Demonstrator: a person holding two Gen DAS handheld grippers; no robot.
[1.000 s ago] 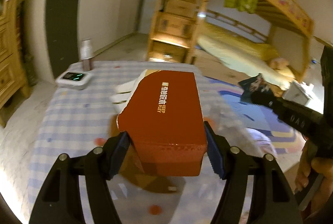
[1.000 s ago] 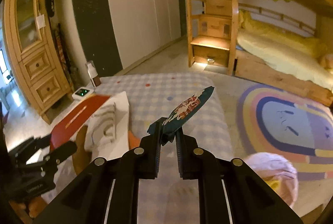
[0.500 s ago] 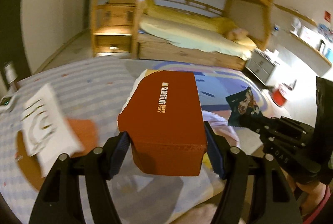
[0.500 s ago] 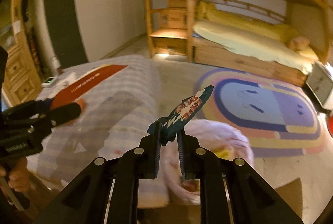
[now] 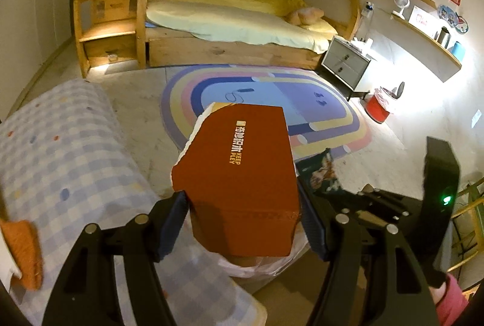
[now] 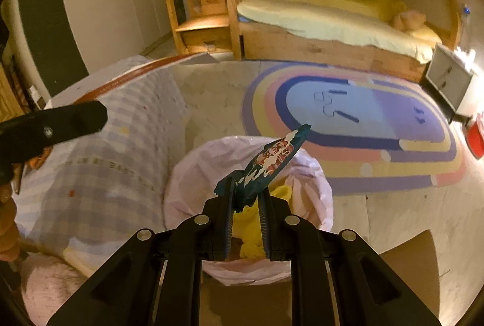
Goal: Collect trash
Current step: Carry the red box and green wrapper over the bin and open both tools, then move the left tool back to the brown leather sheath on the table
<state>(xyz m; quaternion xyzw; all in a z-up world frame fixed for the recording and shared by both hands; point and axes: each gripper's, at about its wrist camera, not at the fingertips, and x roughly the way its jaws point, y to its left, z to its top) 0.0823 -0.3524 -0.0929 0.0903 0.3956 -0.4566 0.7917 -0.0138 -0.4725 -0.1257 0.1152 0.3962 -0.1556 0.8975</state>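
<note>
My left gripper point(image 5: 242, 223) is shut on a red-brown cardboard box point(image 5: 239, 174) with torn white edges, its blue pads point(image 5: 172, 223) pressing both sides. The box hangs over a bin with a pink liner point(image 5: 266, 264), mostly hidden beneath it. My right gripper point(image 6: 246, 220) is shut on a dark blue snack wrapper point(image 6: 269, 162) that sticks up past the fingertips, directly above the pink-lined bin point(image 6: 193, 174). Something yellow point(image 6: 251, 238) lies inside the bin. The wrapper point(image 5: 320, 171) also shows just right of the box.
A table with a blue checked cloth point(image 5: 60, 159) stands left of the bin, with an orange item point(image 5: 21, 253) on it. Beyond lie a rainbow rug point(image 5: 272, 96), a bunk bed point(image 5: 236, 20), a grey bedside cabinet point(image 5: 345, 62) and a small red bin point(image 5: 376, 108). Flat cardboard point(image 6: 417, 265) lies on the floor.
Both grippers swung right from above the table to over the pink-lined bin and dropped a little. The box and the wrapper stay held as before.
</note>
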